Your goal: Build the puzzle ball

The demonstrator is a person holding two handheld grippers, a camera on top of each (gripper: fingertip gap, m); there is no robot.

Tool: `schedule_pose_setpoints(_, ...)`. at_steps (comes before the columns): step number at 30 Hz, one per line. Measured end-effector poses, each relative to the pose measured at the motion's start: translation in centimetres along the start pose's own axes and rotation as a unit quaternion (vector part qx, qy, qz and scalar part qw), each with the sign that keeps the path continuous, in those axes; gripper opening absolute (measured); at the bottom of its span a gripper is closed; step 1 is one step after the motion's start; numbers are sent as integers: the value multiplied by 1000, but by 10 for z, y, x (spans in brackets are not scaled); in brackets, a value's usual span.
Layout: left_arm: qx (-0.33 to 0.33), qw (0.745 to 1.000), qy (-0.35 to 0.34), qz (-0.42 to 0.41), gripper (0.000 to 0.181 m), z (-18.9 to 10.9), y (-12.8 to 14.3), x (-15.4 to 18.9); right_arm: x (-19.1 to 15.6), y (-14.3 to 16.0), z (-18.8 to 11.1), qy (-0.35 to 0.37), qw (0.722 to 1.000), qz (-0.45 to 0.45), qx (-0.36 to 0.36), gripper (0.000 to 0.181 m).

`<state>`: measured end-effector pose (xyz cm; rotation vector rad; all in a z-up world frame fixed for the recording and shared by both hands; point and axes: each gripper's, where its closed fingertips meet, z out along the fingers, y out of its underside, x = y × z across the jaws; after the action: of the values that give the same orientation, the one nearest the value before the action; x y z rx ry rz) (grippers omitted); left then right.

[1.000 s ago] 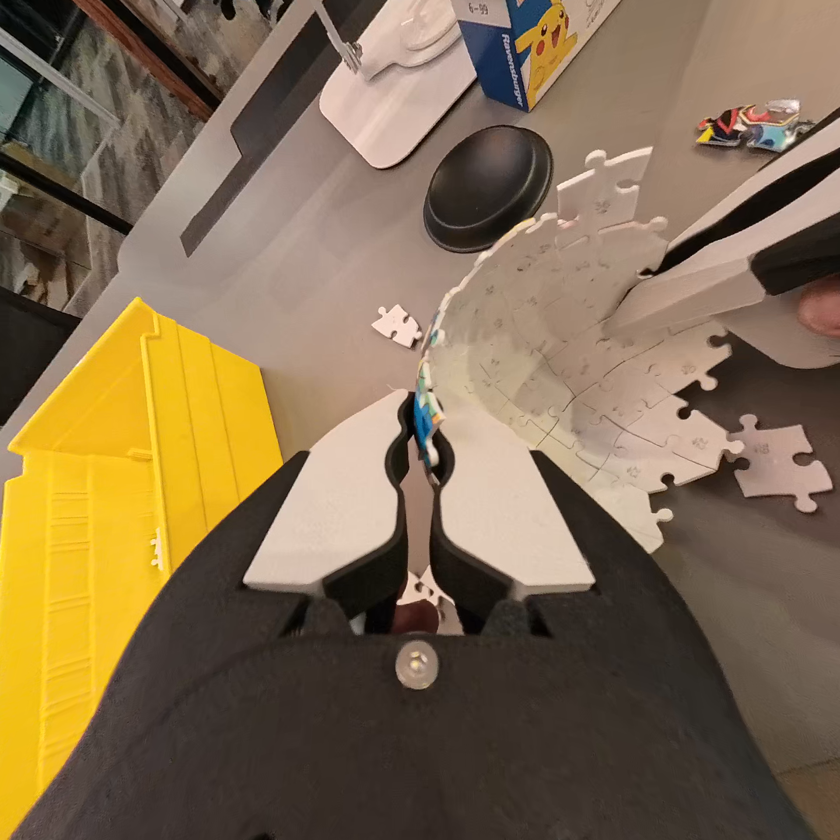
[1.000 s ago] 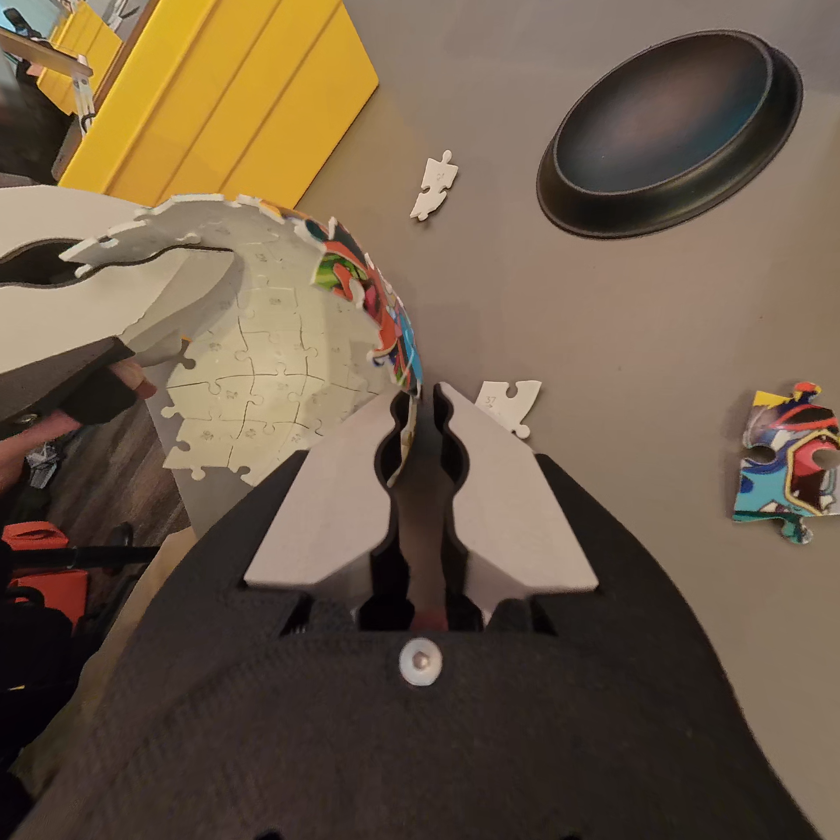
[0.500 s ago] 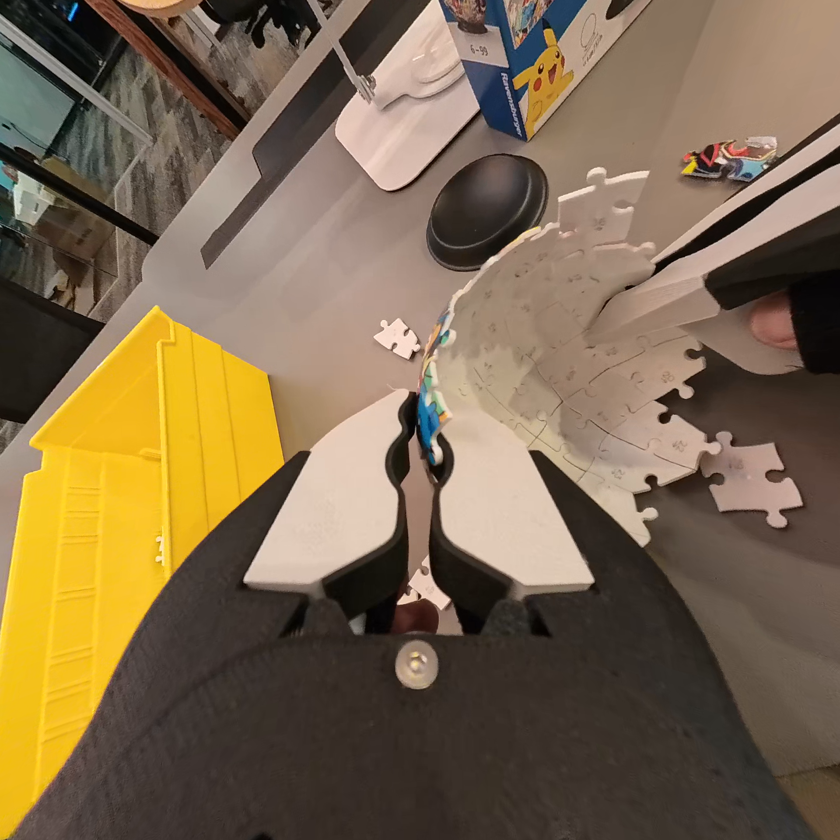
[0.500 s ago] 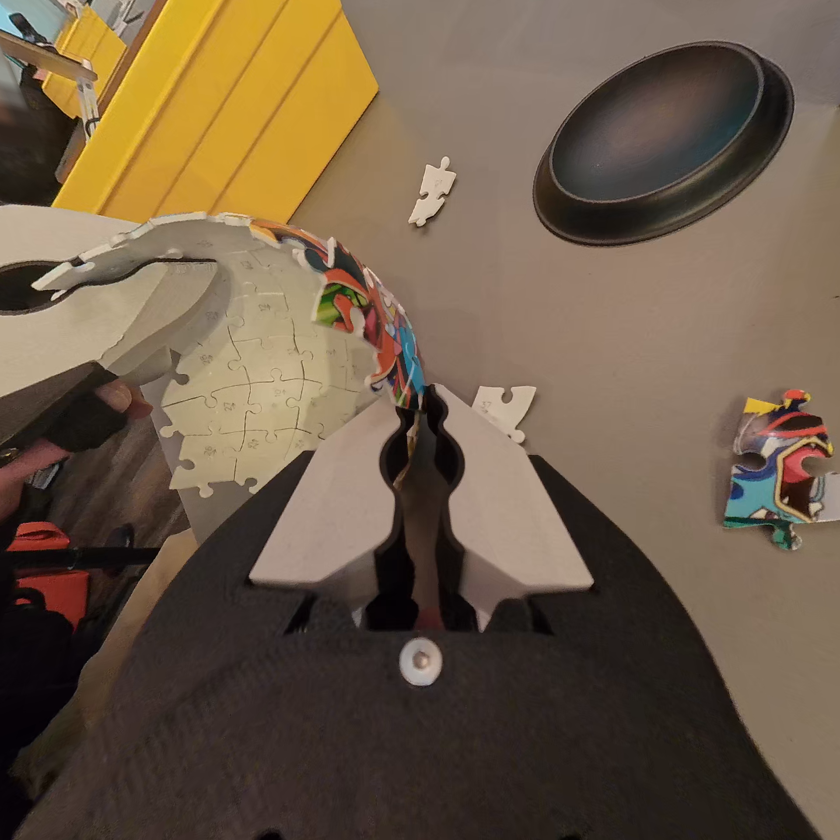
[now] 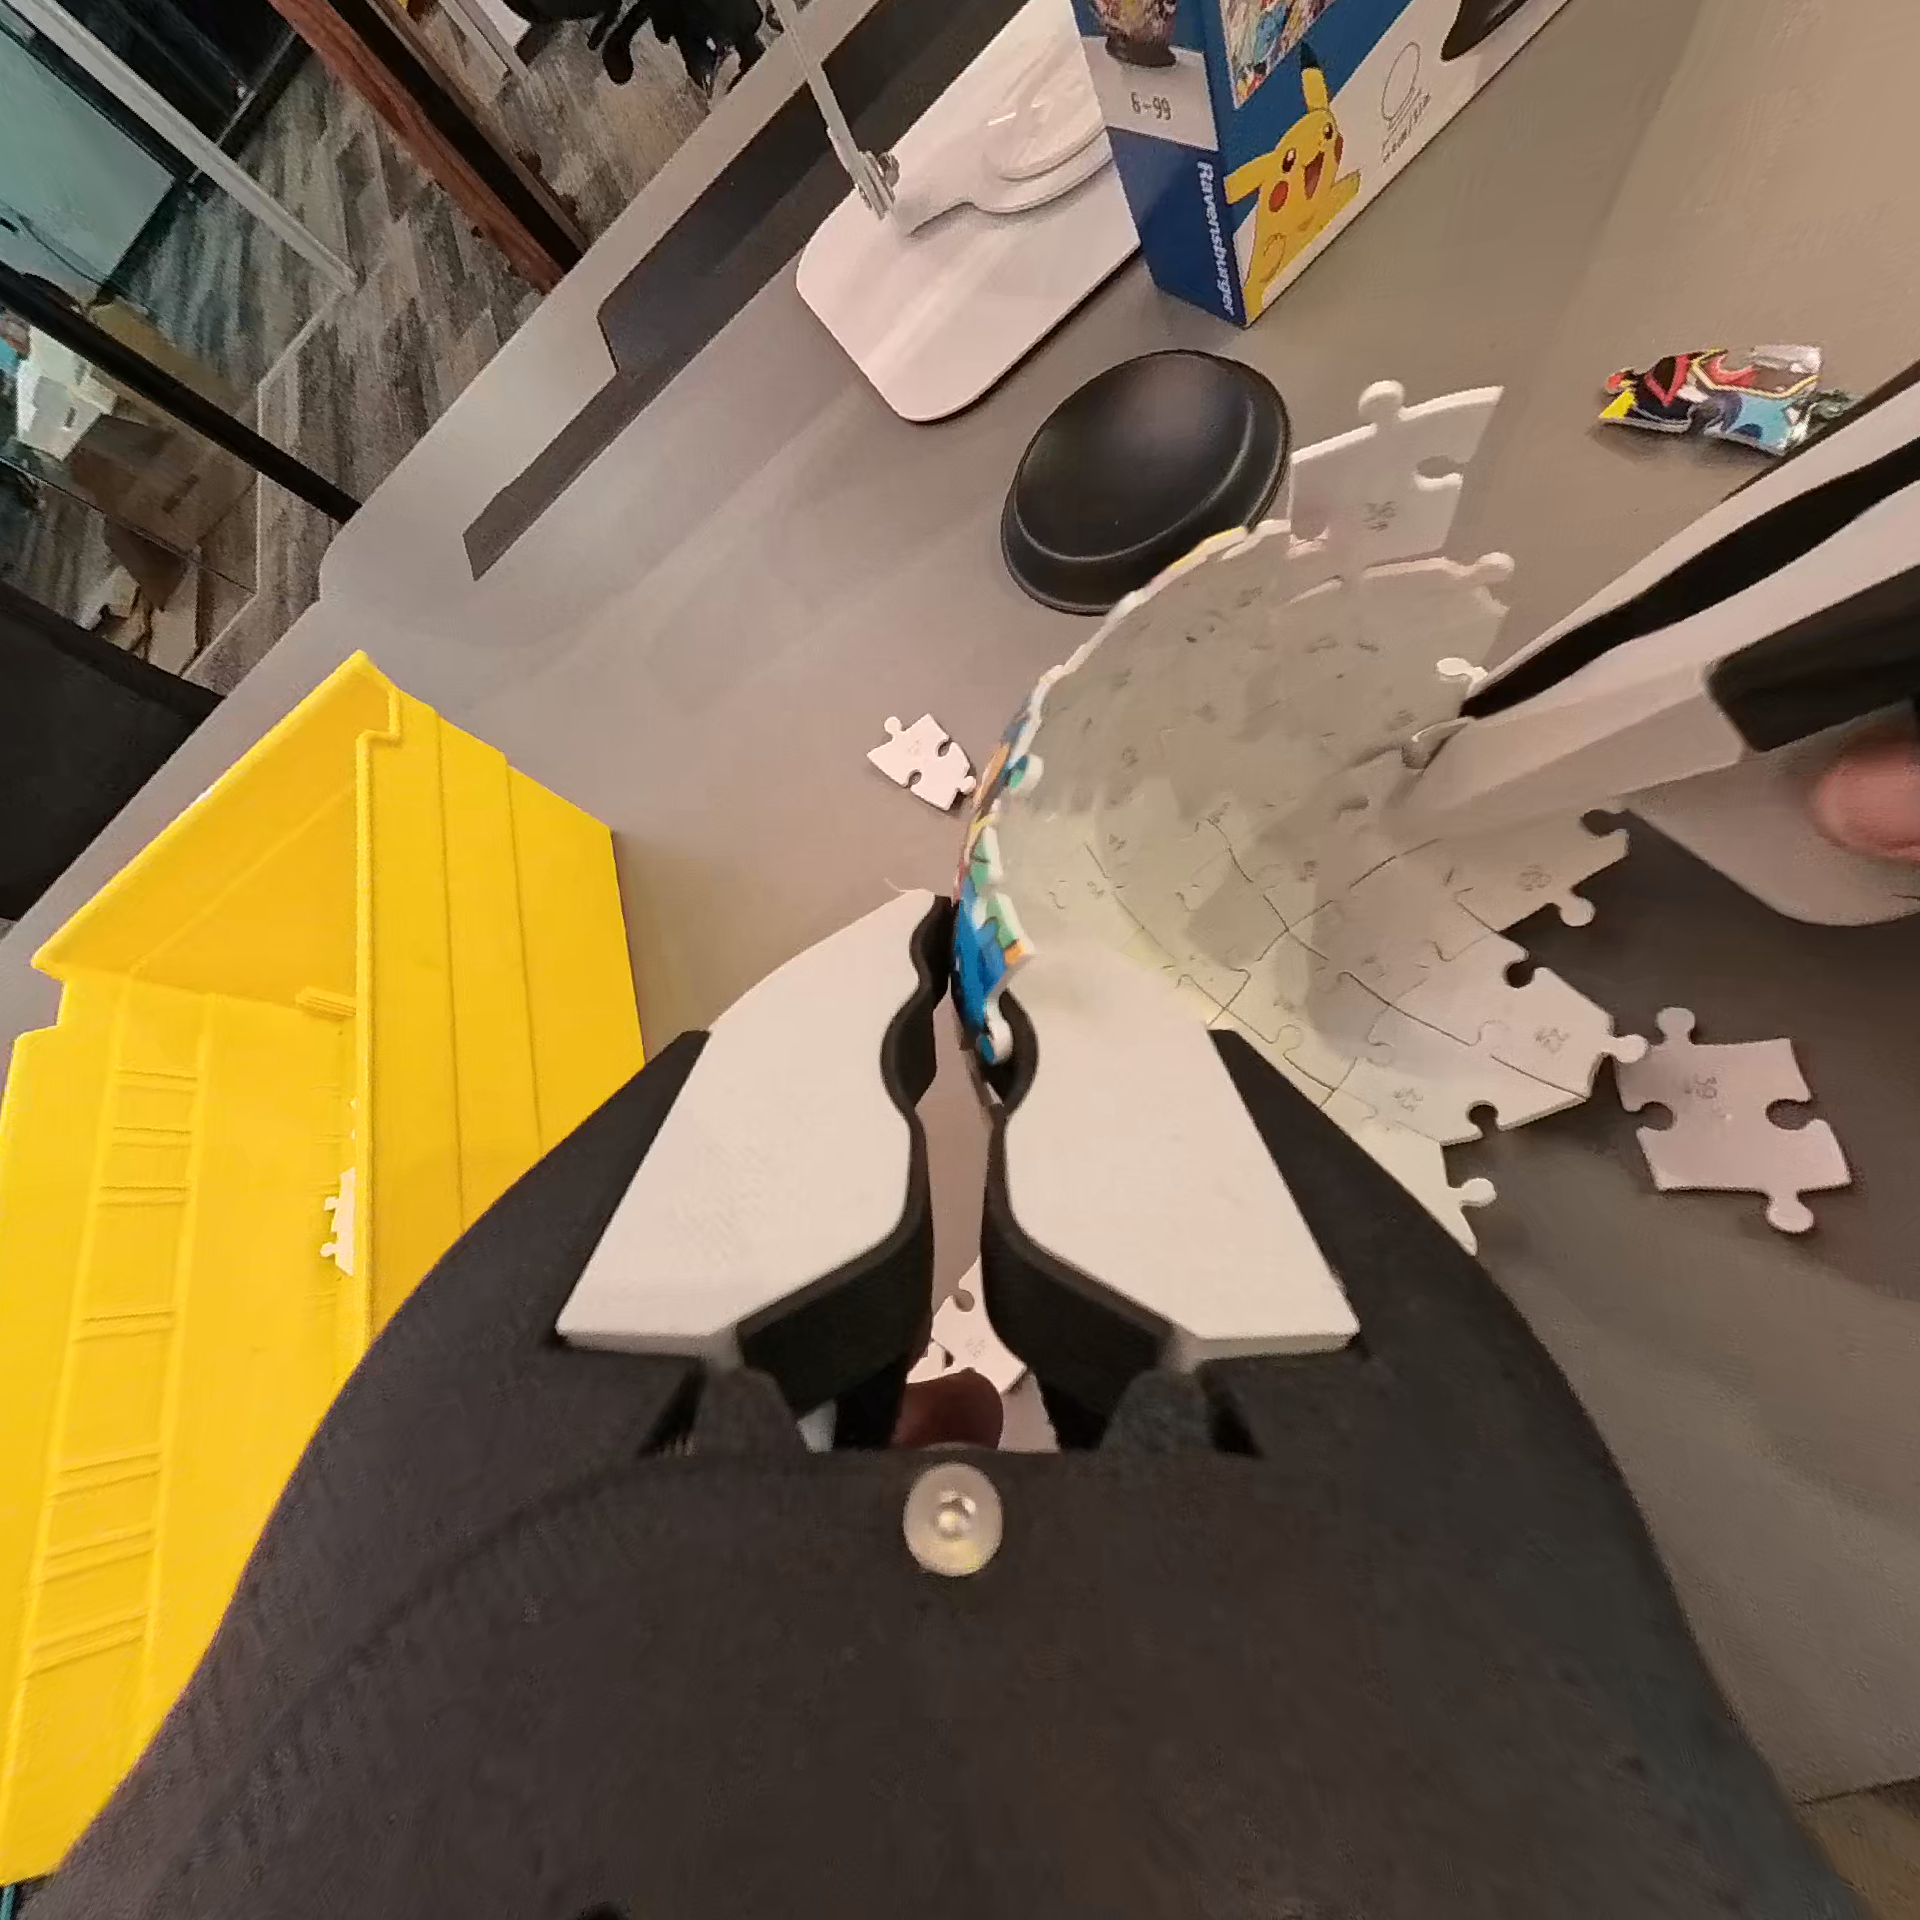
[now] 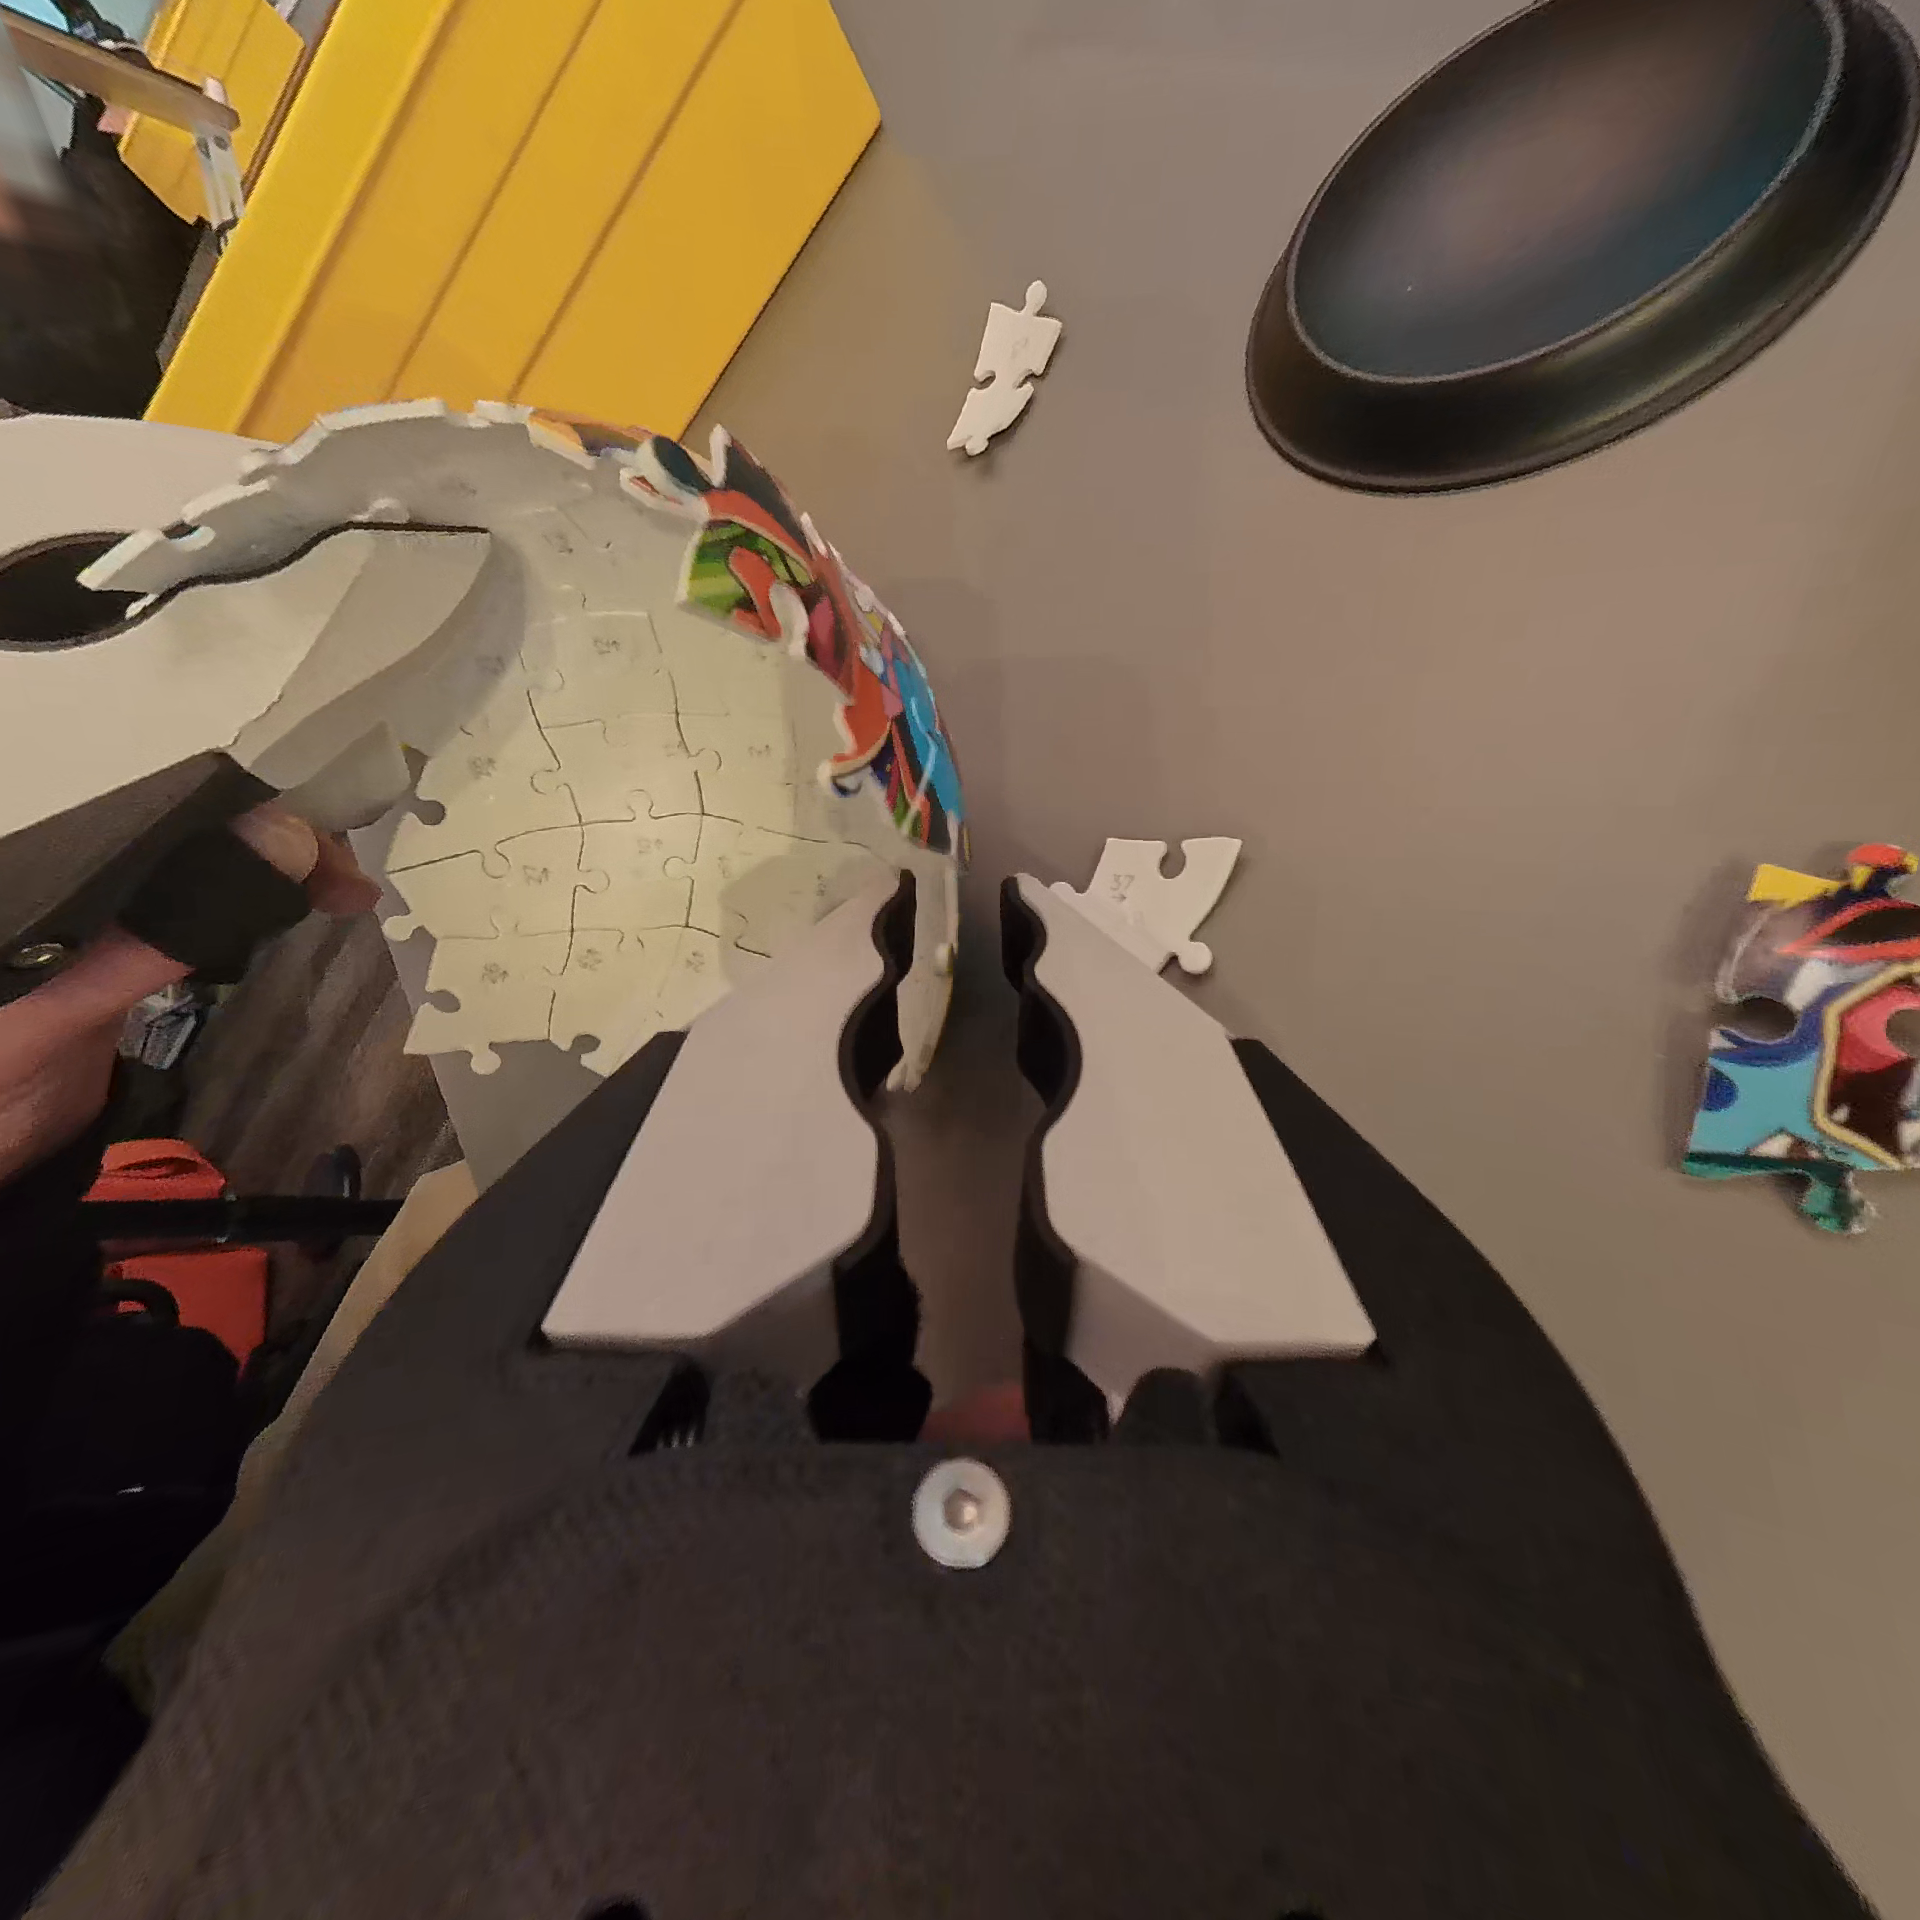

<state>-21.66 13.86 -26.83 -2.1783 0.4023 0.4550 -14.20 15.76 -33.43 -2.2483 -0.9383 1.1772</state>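
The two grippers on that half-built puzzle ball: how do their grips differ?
The left gripper is clamped shut on the puzzle ball's coloured rim; the right gripper has its jaws apart, the rim loose in the gap. The left gripper is on the side near the yellow bin; the right gripper near a loose white piece. Both have white fingers with black pads.

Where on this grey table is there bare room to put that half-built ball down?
Bare table lies between the black dish, the colourful piece cluster and the puzzle ball. It is crowded beside the yellow bin and around the loose white pieces.
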Motion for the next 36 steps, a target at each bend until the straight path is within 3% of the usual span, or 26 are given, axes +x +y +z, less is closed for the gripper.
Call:
schedule_pose_setpoints(10,4,1000,-3,2,3,-2,-3,3,-1,-1,4,1,1000,-4,-6,3)
schedule_pose_setpoints(36,32,999,-26,-29,3,-9,-6,6,2,-7,1,-33,994,97,27,6)
